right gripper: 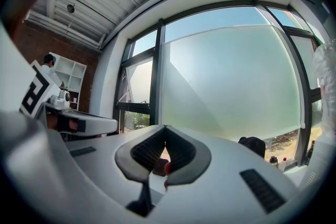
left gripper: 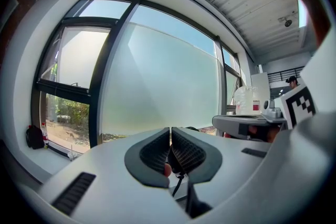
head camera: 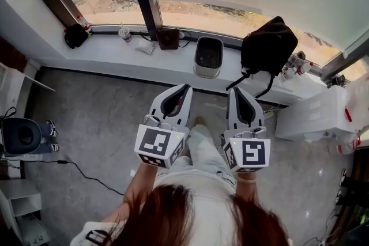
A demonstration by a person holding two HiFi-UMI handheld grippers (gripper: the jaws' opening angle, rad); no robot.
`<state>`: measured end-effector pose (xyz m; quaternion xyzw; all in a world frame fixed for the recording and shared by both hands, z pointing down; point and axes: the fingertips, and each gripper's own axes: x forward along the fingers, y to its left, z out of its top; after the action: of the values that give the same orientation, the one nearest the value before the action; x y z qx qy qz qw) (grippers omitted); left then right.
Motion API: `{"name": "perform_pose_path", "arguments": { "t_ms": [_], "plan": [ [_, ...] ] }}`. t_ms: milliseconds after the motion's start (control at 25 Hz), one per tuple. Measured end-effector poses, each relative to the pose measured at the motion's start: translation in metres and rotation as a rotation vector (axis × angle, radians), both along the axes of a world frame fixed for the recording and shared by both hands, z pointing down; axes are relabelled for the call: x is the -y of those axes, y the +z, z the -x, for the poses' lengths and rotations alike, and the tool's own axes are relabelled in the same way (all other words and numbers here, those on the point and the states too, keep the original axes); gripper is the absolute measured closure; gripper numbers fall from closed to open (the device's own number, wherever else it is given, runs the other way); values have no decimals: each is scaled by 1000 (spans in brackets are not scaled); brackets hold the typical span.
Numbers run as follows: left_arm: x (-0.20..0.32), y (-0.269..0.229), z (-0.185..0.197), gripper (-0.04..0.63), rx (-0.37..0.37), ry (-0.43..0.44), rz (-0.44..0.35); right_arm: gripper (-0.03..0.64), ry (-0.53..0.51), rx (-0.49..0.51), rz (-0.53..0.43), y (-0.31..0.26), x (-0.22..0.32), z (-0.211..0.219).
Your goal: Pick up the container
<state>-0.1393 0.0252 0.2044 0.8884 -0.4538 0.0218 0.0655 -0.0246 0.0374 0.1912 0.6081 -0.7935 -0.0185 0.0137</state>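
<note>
The container, a white bin with a dark inside, stands upright on the window sill in the head view. My left gripper and right gripper are held side by side above the floor, short of the sill, both pointing at the window. The container lies beyond them, between their lines. In the left gripper view the left gripper is shut with nothing held. In the right gripper view the right gripper is also shut and empty. The container does not show in either gripper view.
A black backpack sits on the sill right of the container, its straps hanging over the edge. A cup, a small black bag and a brown box stand further left. White boxes stand at the right; a cable crosses the floor.
</note>
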Motion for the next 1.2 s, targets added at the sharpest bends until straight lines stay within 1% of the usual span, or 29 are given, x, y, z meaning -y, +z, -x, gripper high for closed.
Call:
{"name": "perform_pose_path", "arguments": {
  "t_ms": [320, 600, 840, 1200],
  "plan": [
    [49, 18, -13, 574, 2, 0, 27, 592, 17, -49, 6, 18, 51, -16],
    [94, 45, -21, 574, 8, -15, 60, 592, -15, -116, 47, 50, 98, -23],
    [130, 76, -34, 574, 24, -24, 97, 591, -21, -124, 83, 80, 135, -37],
    [179, 123, -46, 574, 31, -41, 148, 591, -60, -121, 130, 126, 184, -44]
  ]
}}
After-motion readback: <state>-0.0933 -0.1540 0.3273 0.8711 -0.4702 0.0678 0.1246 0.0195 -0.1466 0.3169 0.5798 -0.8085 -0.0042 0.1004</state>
